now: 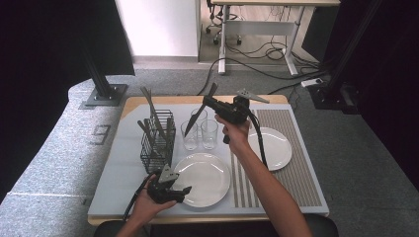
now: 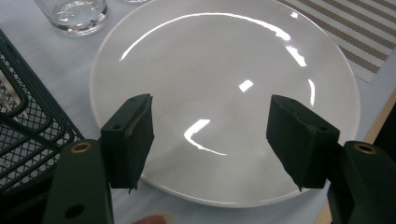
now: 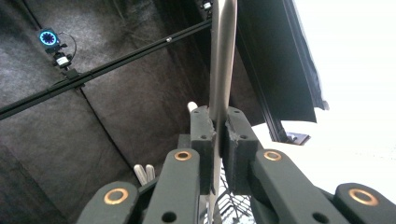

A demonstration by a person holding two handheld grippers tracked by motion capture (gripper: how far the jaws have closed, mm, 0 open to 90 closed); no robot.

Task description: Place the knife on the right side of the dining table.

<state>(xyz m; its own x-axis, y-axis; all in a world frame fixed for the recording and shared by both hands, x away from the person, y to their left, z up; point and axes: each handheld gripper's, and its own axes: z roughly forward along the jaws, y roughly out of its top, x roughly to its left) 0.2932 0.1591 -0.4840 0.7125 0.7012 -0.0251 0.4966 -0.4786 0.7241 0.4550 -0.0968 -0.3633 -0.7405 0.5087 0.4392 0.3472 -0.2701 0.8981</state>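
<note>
Knife (image 1: 198,112): a slim metal table knife is being held in the air above the two glasses, tilted, its dark blade pointing down toward the left glass (image 1: 190,135); its bright handle (image 3: 222,56) is being seen rising from the grip in the right gripper view.
Handling: it is being judged light, stiff and smooth, so liable to swivel or slide in a narrow grip; a hold across the flat of the handle, near its balance point, is being judged the firmest.
Right gripper (image 1: 211,104): its jaws are being pressed together on the knife, one pad on each flat side.
Glasses: the left glass and the right glass (image 1: 209,133) are being judged fragile; the blade tip is hanging just above them.
Cutlery basket (image 1: 157,140): a black wire holder with further utensils upright in it is standing left of the glasses.
Near plate (image 2: 224,74): glossy, white, lying on the desk (image 1: 118,168).
Left gripper (image 1: 180,191): it is being held over the near plate's edge, jaws standing apart with nothing between them.
Far plate (image 1: 274,148): resting on the striped mat (image 1: 296,168), right of the forearm.
</note>
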